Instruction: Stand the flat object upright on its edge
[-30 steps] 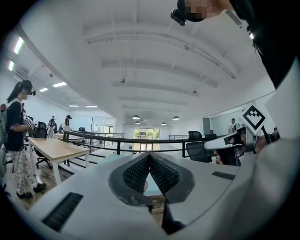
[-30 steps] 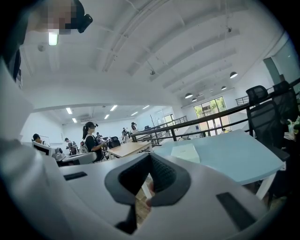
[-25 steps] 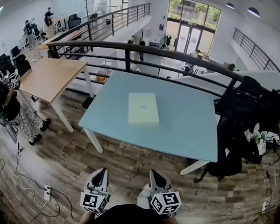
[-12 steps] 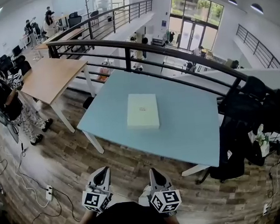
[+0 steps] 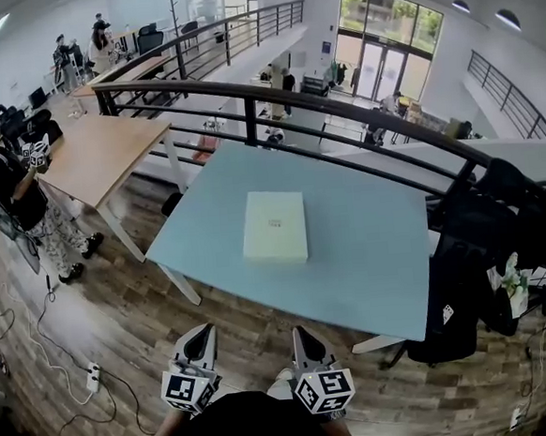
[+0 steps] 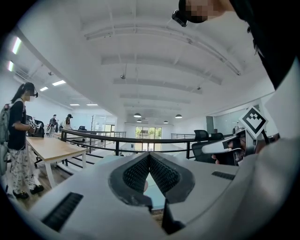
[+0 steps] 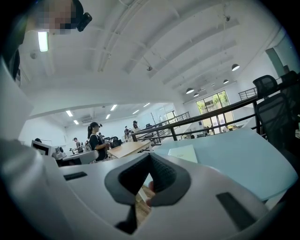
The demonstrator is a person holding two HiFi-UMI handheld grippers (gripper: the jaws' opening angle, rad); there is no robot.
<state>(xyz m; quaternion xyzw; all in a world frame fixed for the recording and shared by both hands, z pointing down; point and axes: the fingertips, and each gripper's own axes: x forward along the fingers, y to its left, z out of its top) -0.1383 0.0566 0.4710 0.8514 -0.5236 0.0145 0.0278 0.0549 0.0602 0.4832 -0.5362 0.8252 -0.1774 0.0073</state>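
Approach is under way: the pale blue counter (image 5: 360, 252) sits a little nearer in the head view than a second ago, and the flat cream box (image 5: 274, 226) lies flat near its middle, untouched. Held side by side, the left gripper (image 5: 199, 335) and right gripper (image 5: 303, 338) are well short of the near edge. Both jaws are clenched on nothing, so standing the box on edge has not begun.

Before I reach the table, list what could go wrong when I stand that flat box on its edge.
1. The flat box lies flush on the smooth table, so a gripper may just push it along instead of lifting an edge.
2. The left gripper and right gripper are both shut and empty; they must open first.
3. Stood on its thin edge, the box would likely tip over easily.
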